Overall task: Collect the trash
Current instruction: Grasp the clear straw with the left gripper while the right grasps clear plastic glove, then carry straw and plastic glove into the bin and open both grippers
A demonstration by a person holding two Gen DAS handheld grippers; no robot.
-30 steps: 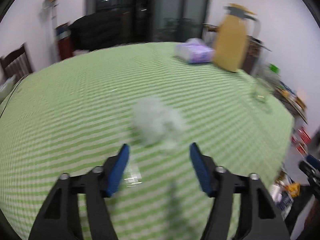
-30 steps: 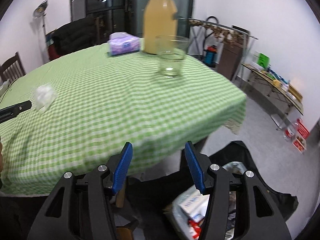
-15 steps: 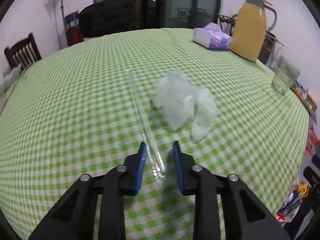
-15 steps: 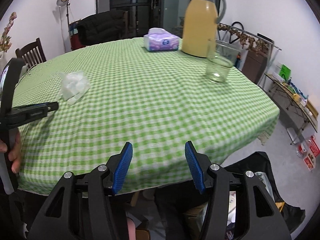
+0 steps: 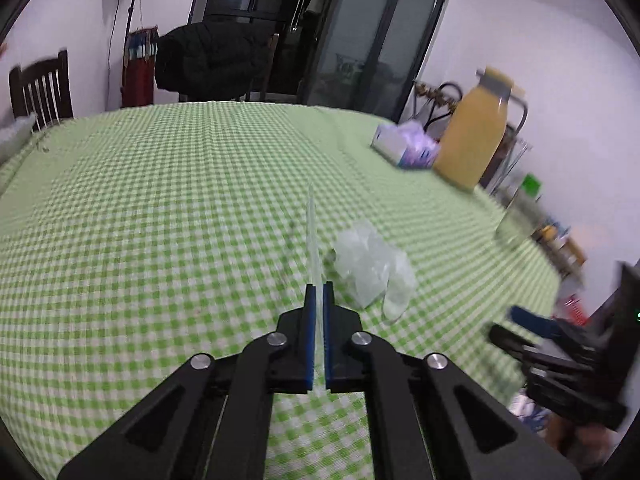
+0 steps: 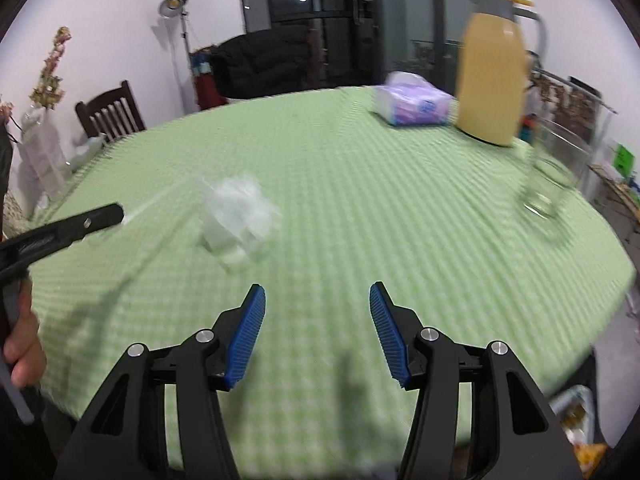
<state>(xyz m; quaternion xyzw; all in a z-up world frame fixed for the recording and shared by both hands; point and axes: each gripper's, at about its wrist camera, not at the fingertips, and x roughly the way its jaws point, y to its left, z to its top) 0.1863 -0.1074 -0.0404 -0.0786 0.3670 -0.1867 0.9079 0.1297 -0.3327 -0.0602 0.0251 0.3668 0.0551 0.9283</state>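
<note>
My left gripper (image 5: 317,292) is shut on a thin clear plastic strip (image 5: 313,236), which sticks out forward and is lifted off the green checked tablecloth (image 5: 160,208). Just right of it lies a crumpled clear plastic wrapper (image 5: 370,266). In the right wrist view the same wrapper (image 6: 236,210) lies ahead and left of my right gripper (image 6: 316,312), which hangs open over the cloth with nothing between its fingers. The left gripper (image 6: 116,213) shows there at the left edge, with the strip blurred past its tip.
At the table's far right stand a yellow thermos jug (image 6: 494,68), a purple tissue pack (image 6: 414,100) and an empty glass (image 6: 548,184). A wooden chair (image 6: 110,114) is behind the table. A black bag with trash (image 6: 576,416) sits low right by the table edge.
My left gripper closed on the clear strip and lifted it off the cloth. My right gripper swung from the trash bag over the table toward the wrapper, still open.
</note>
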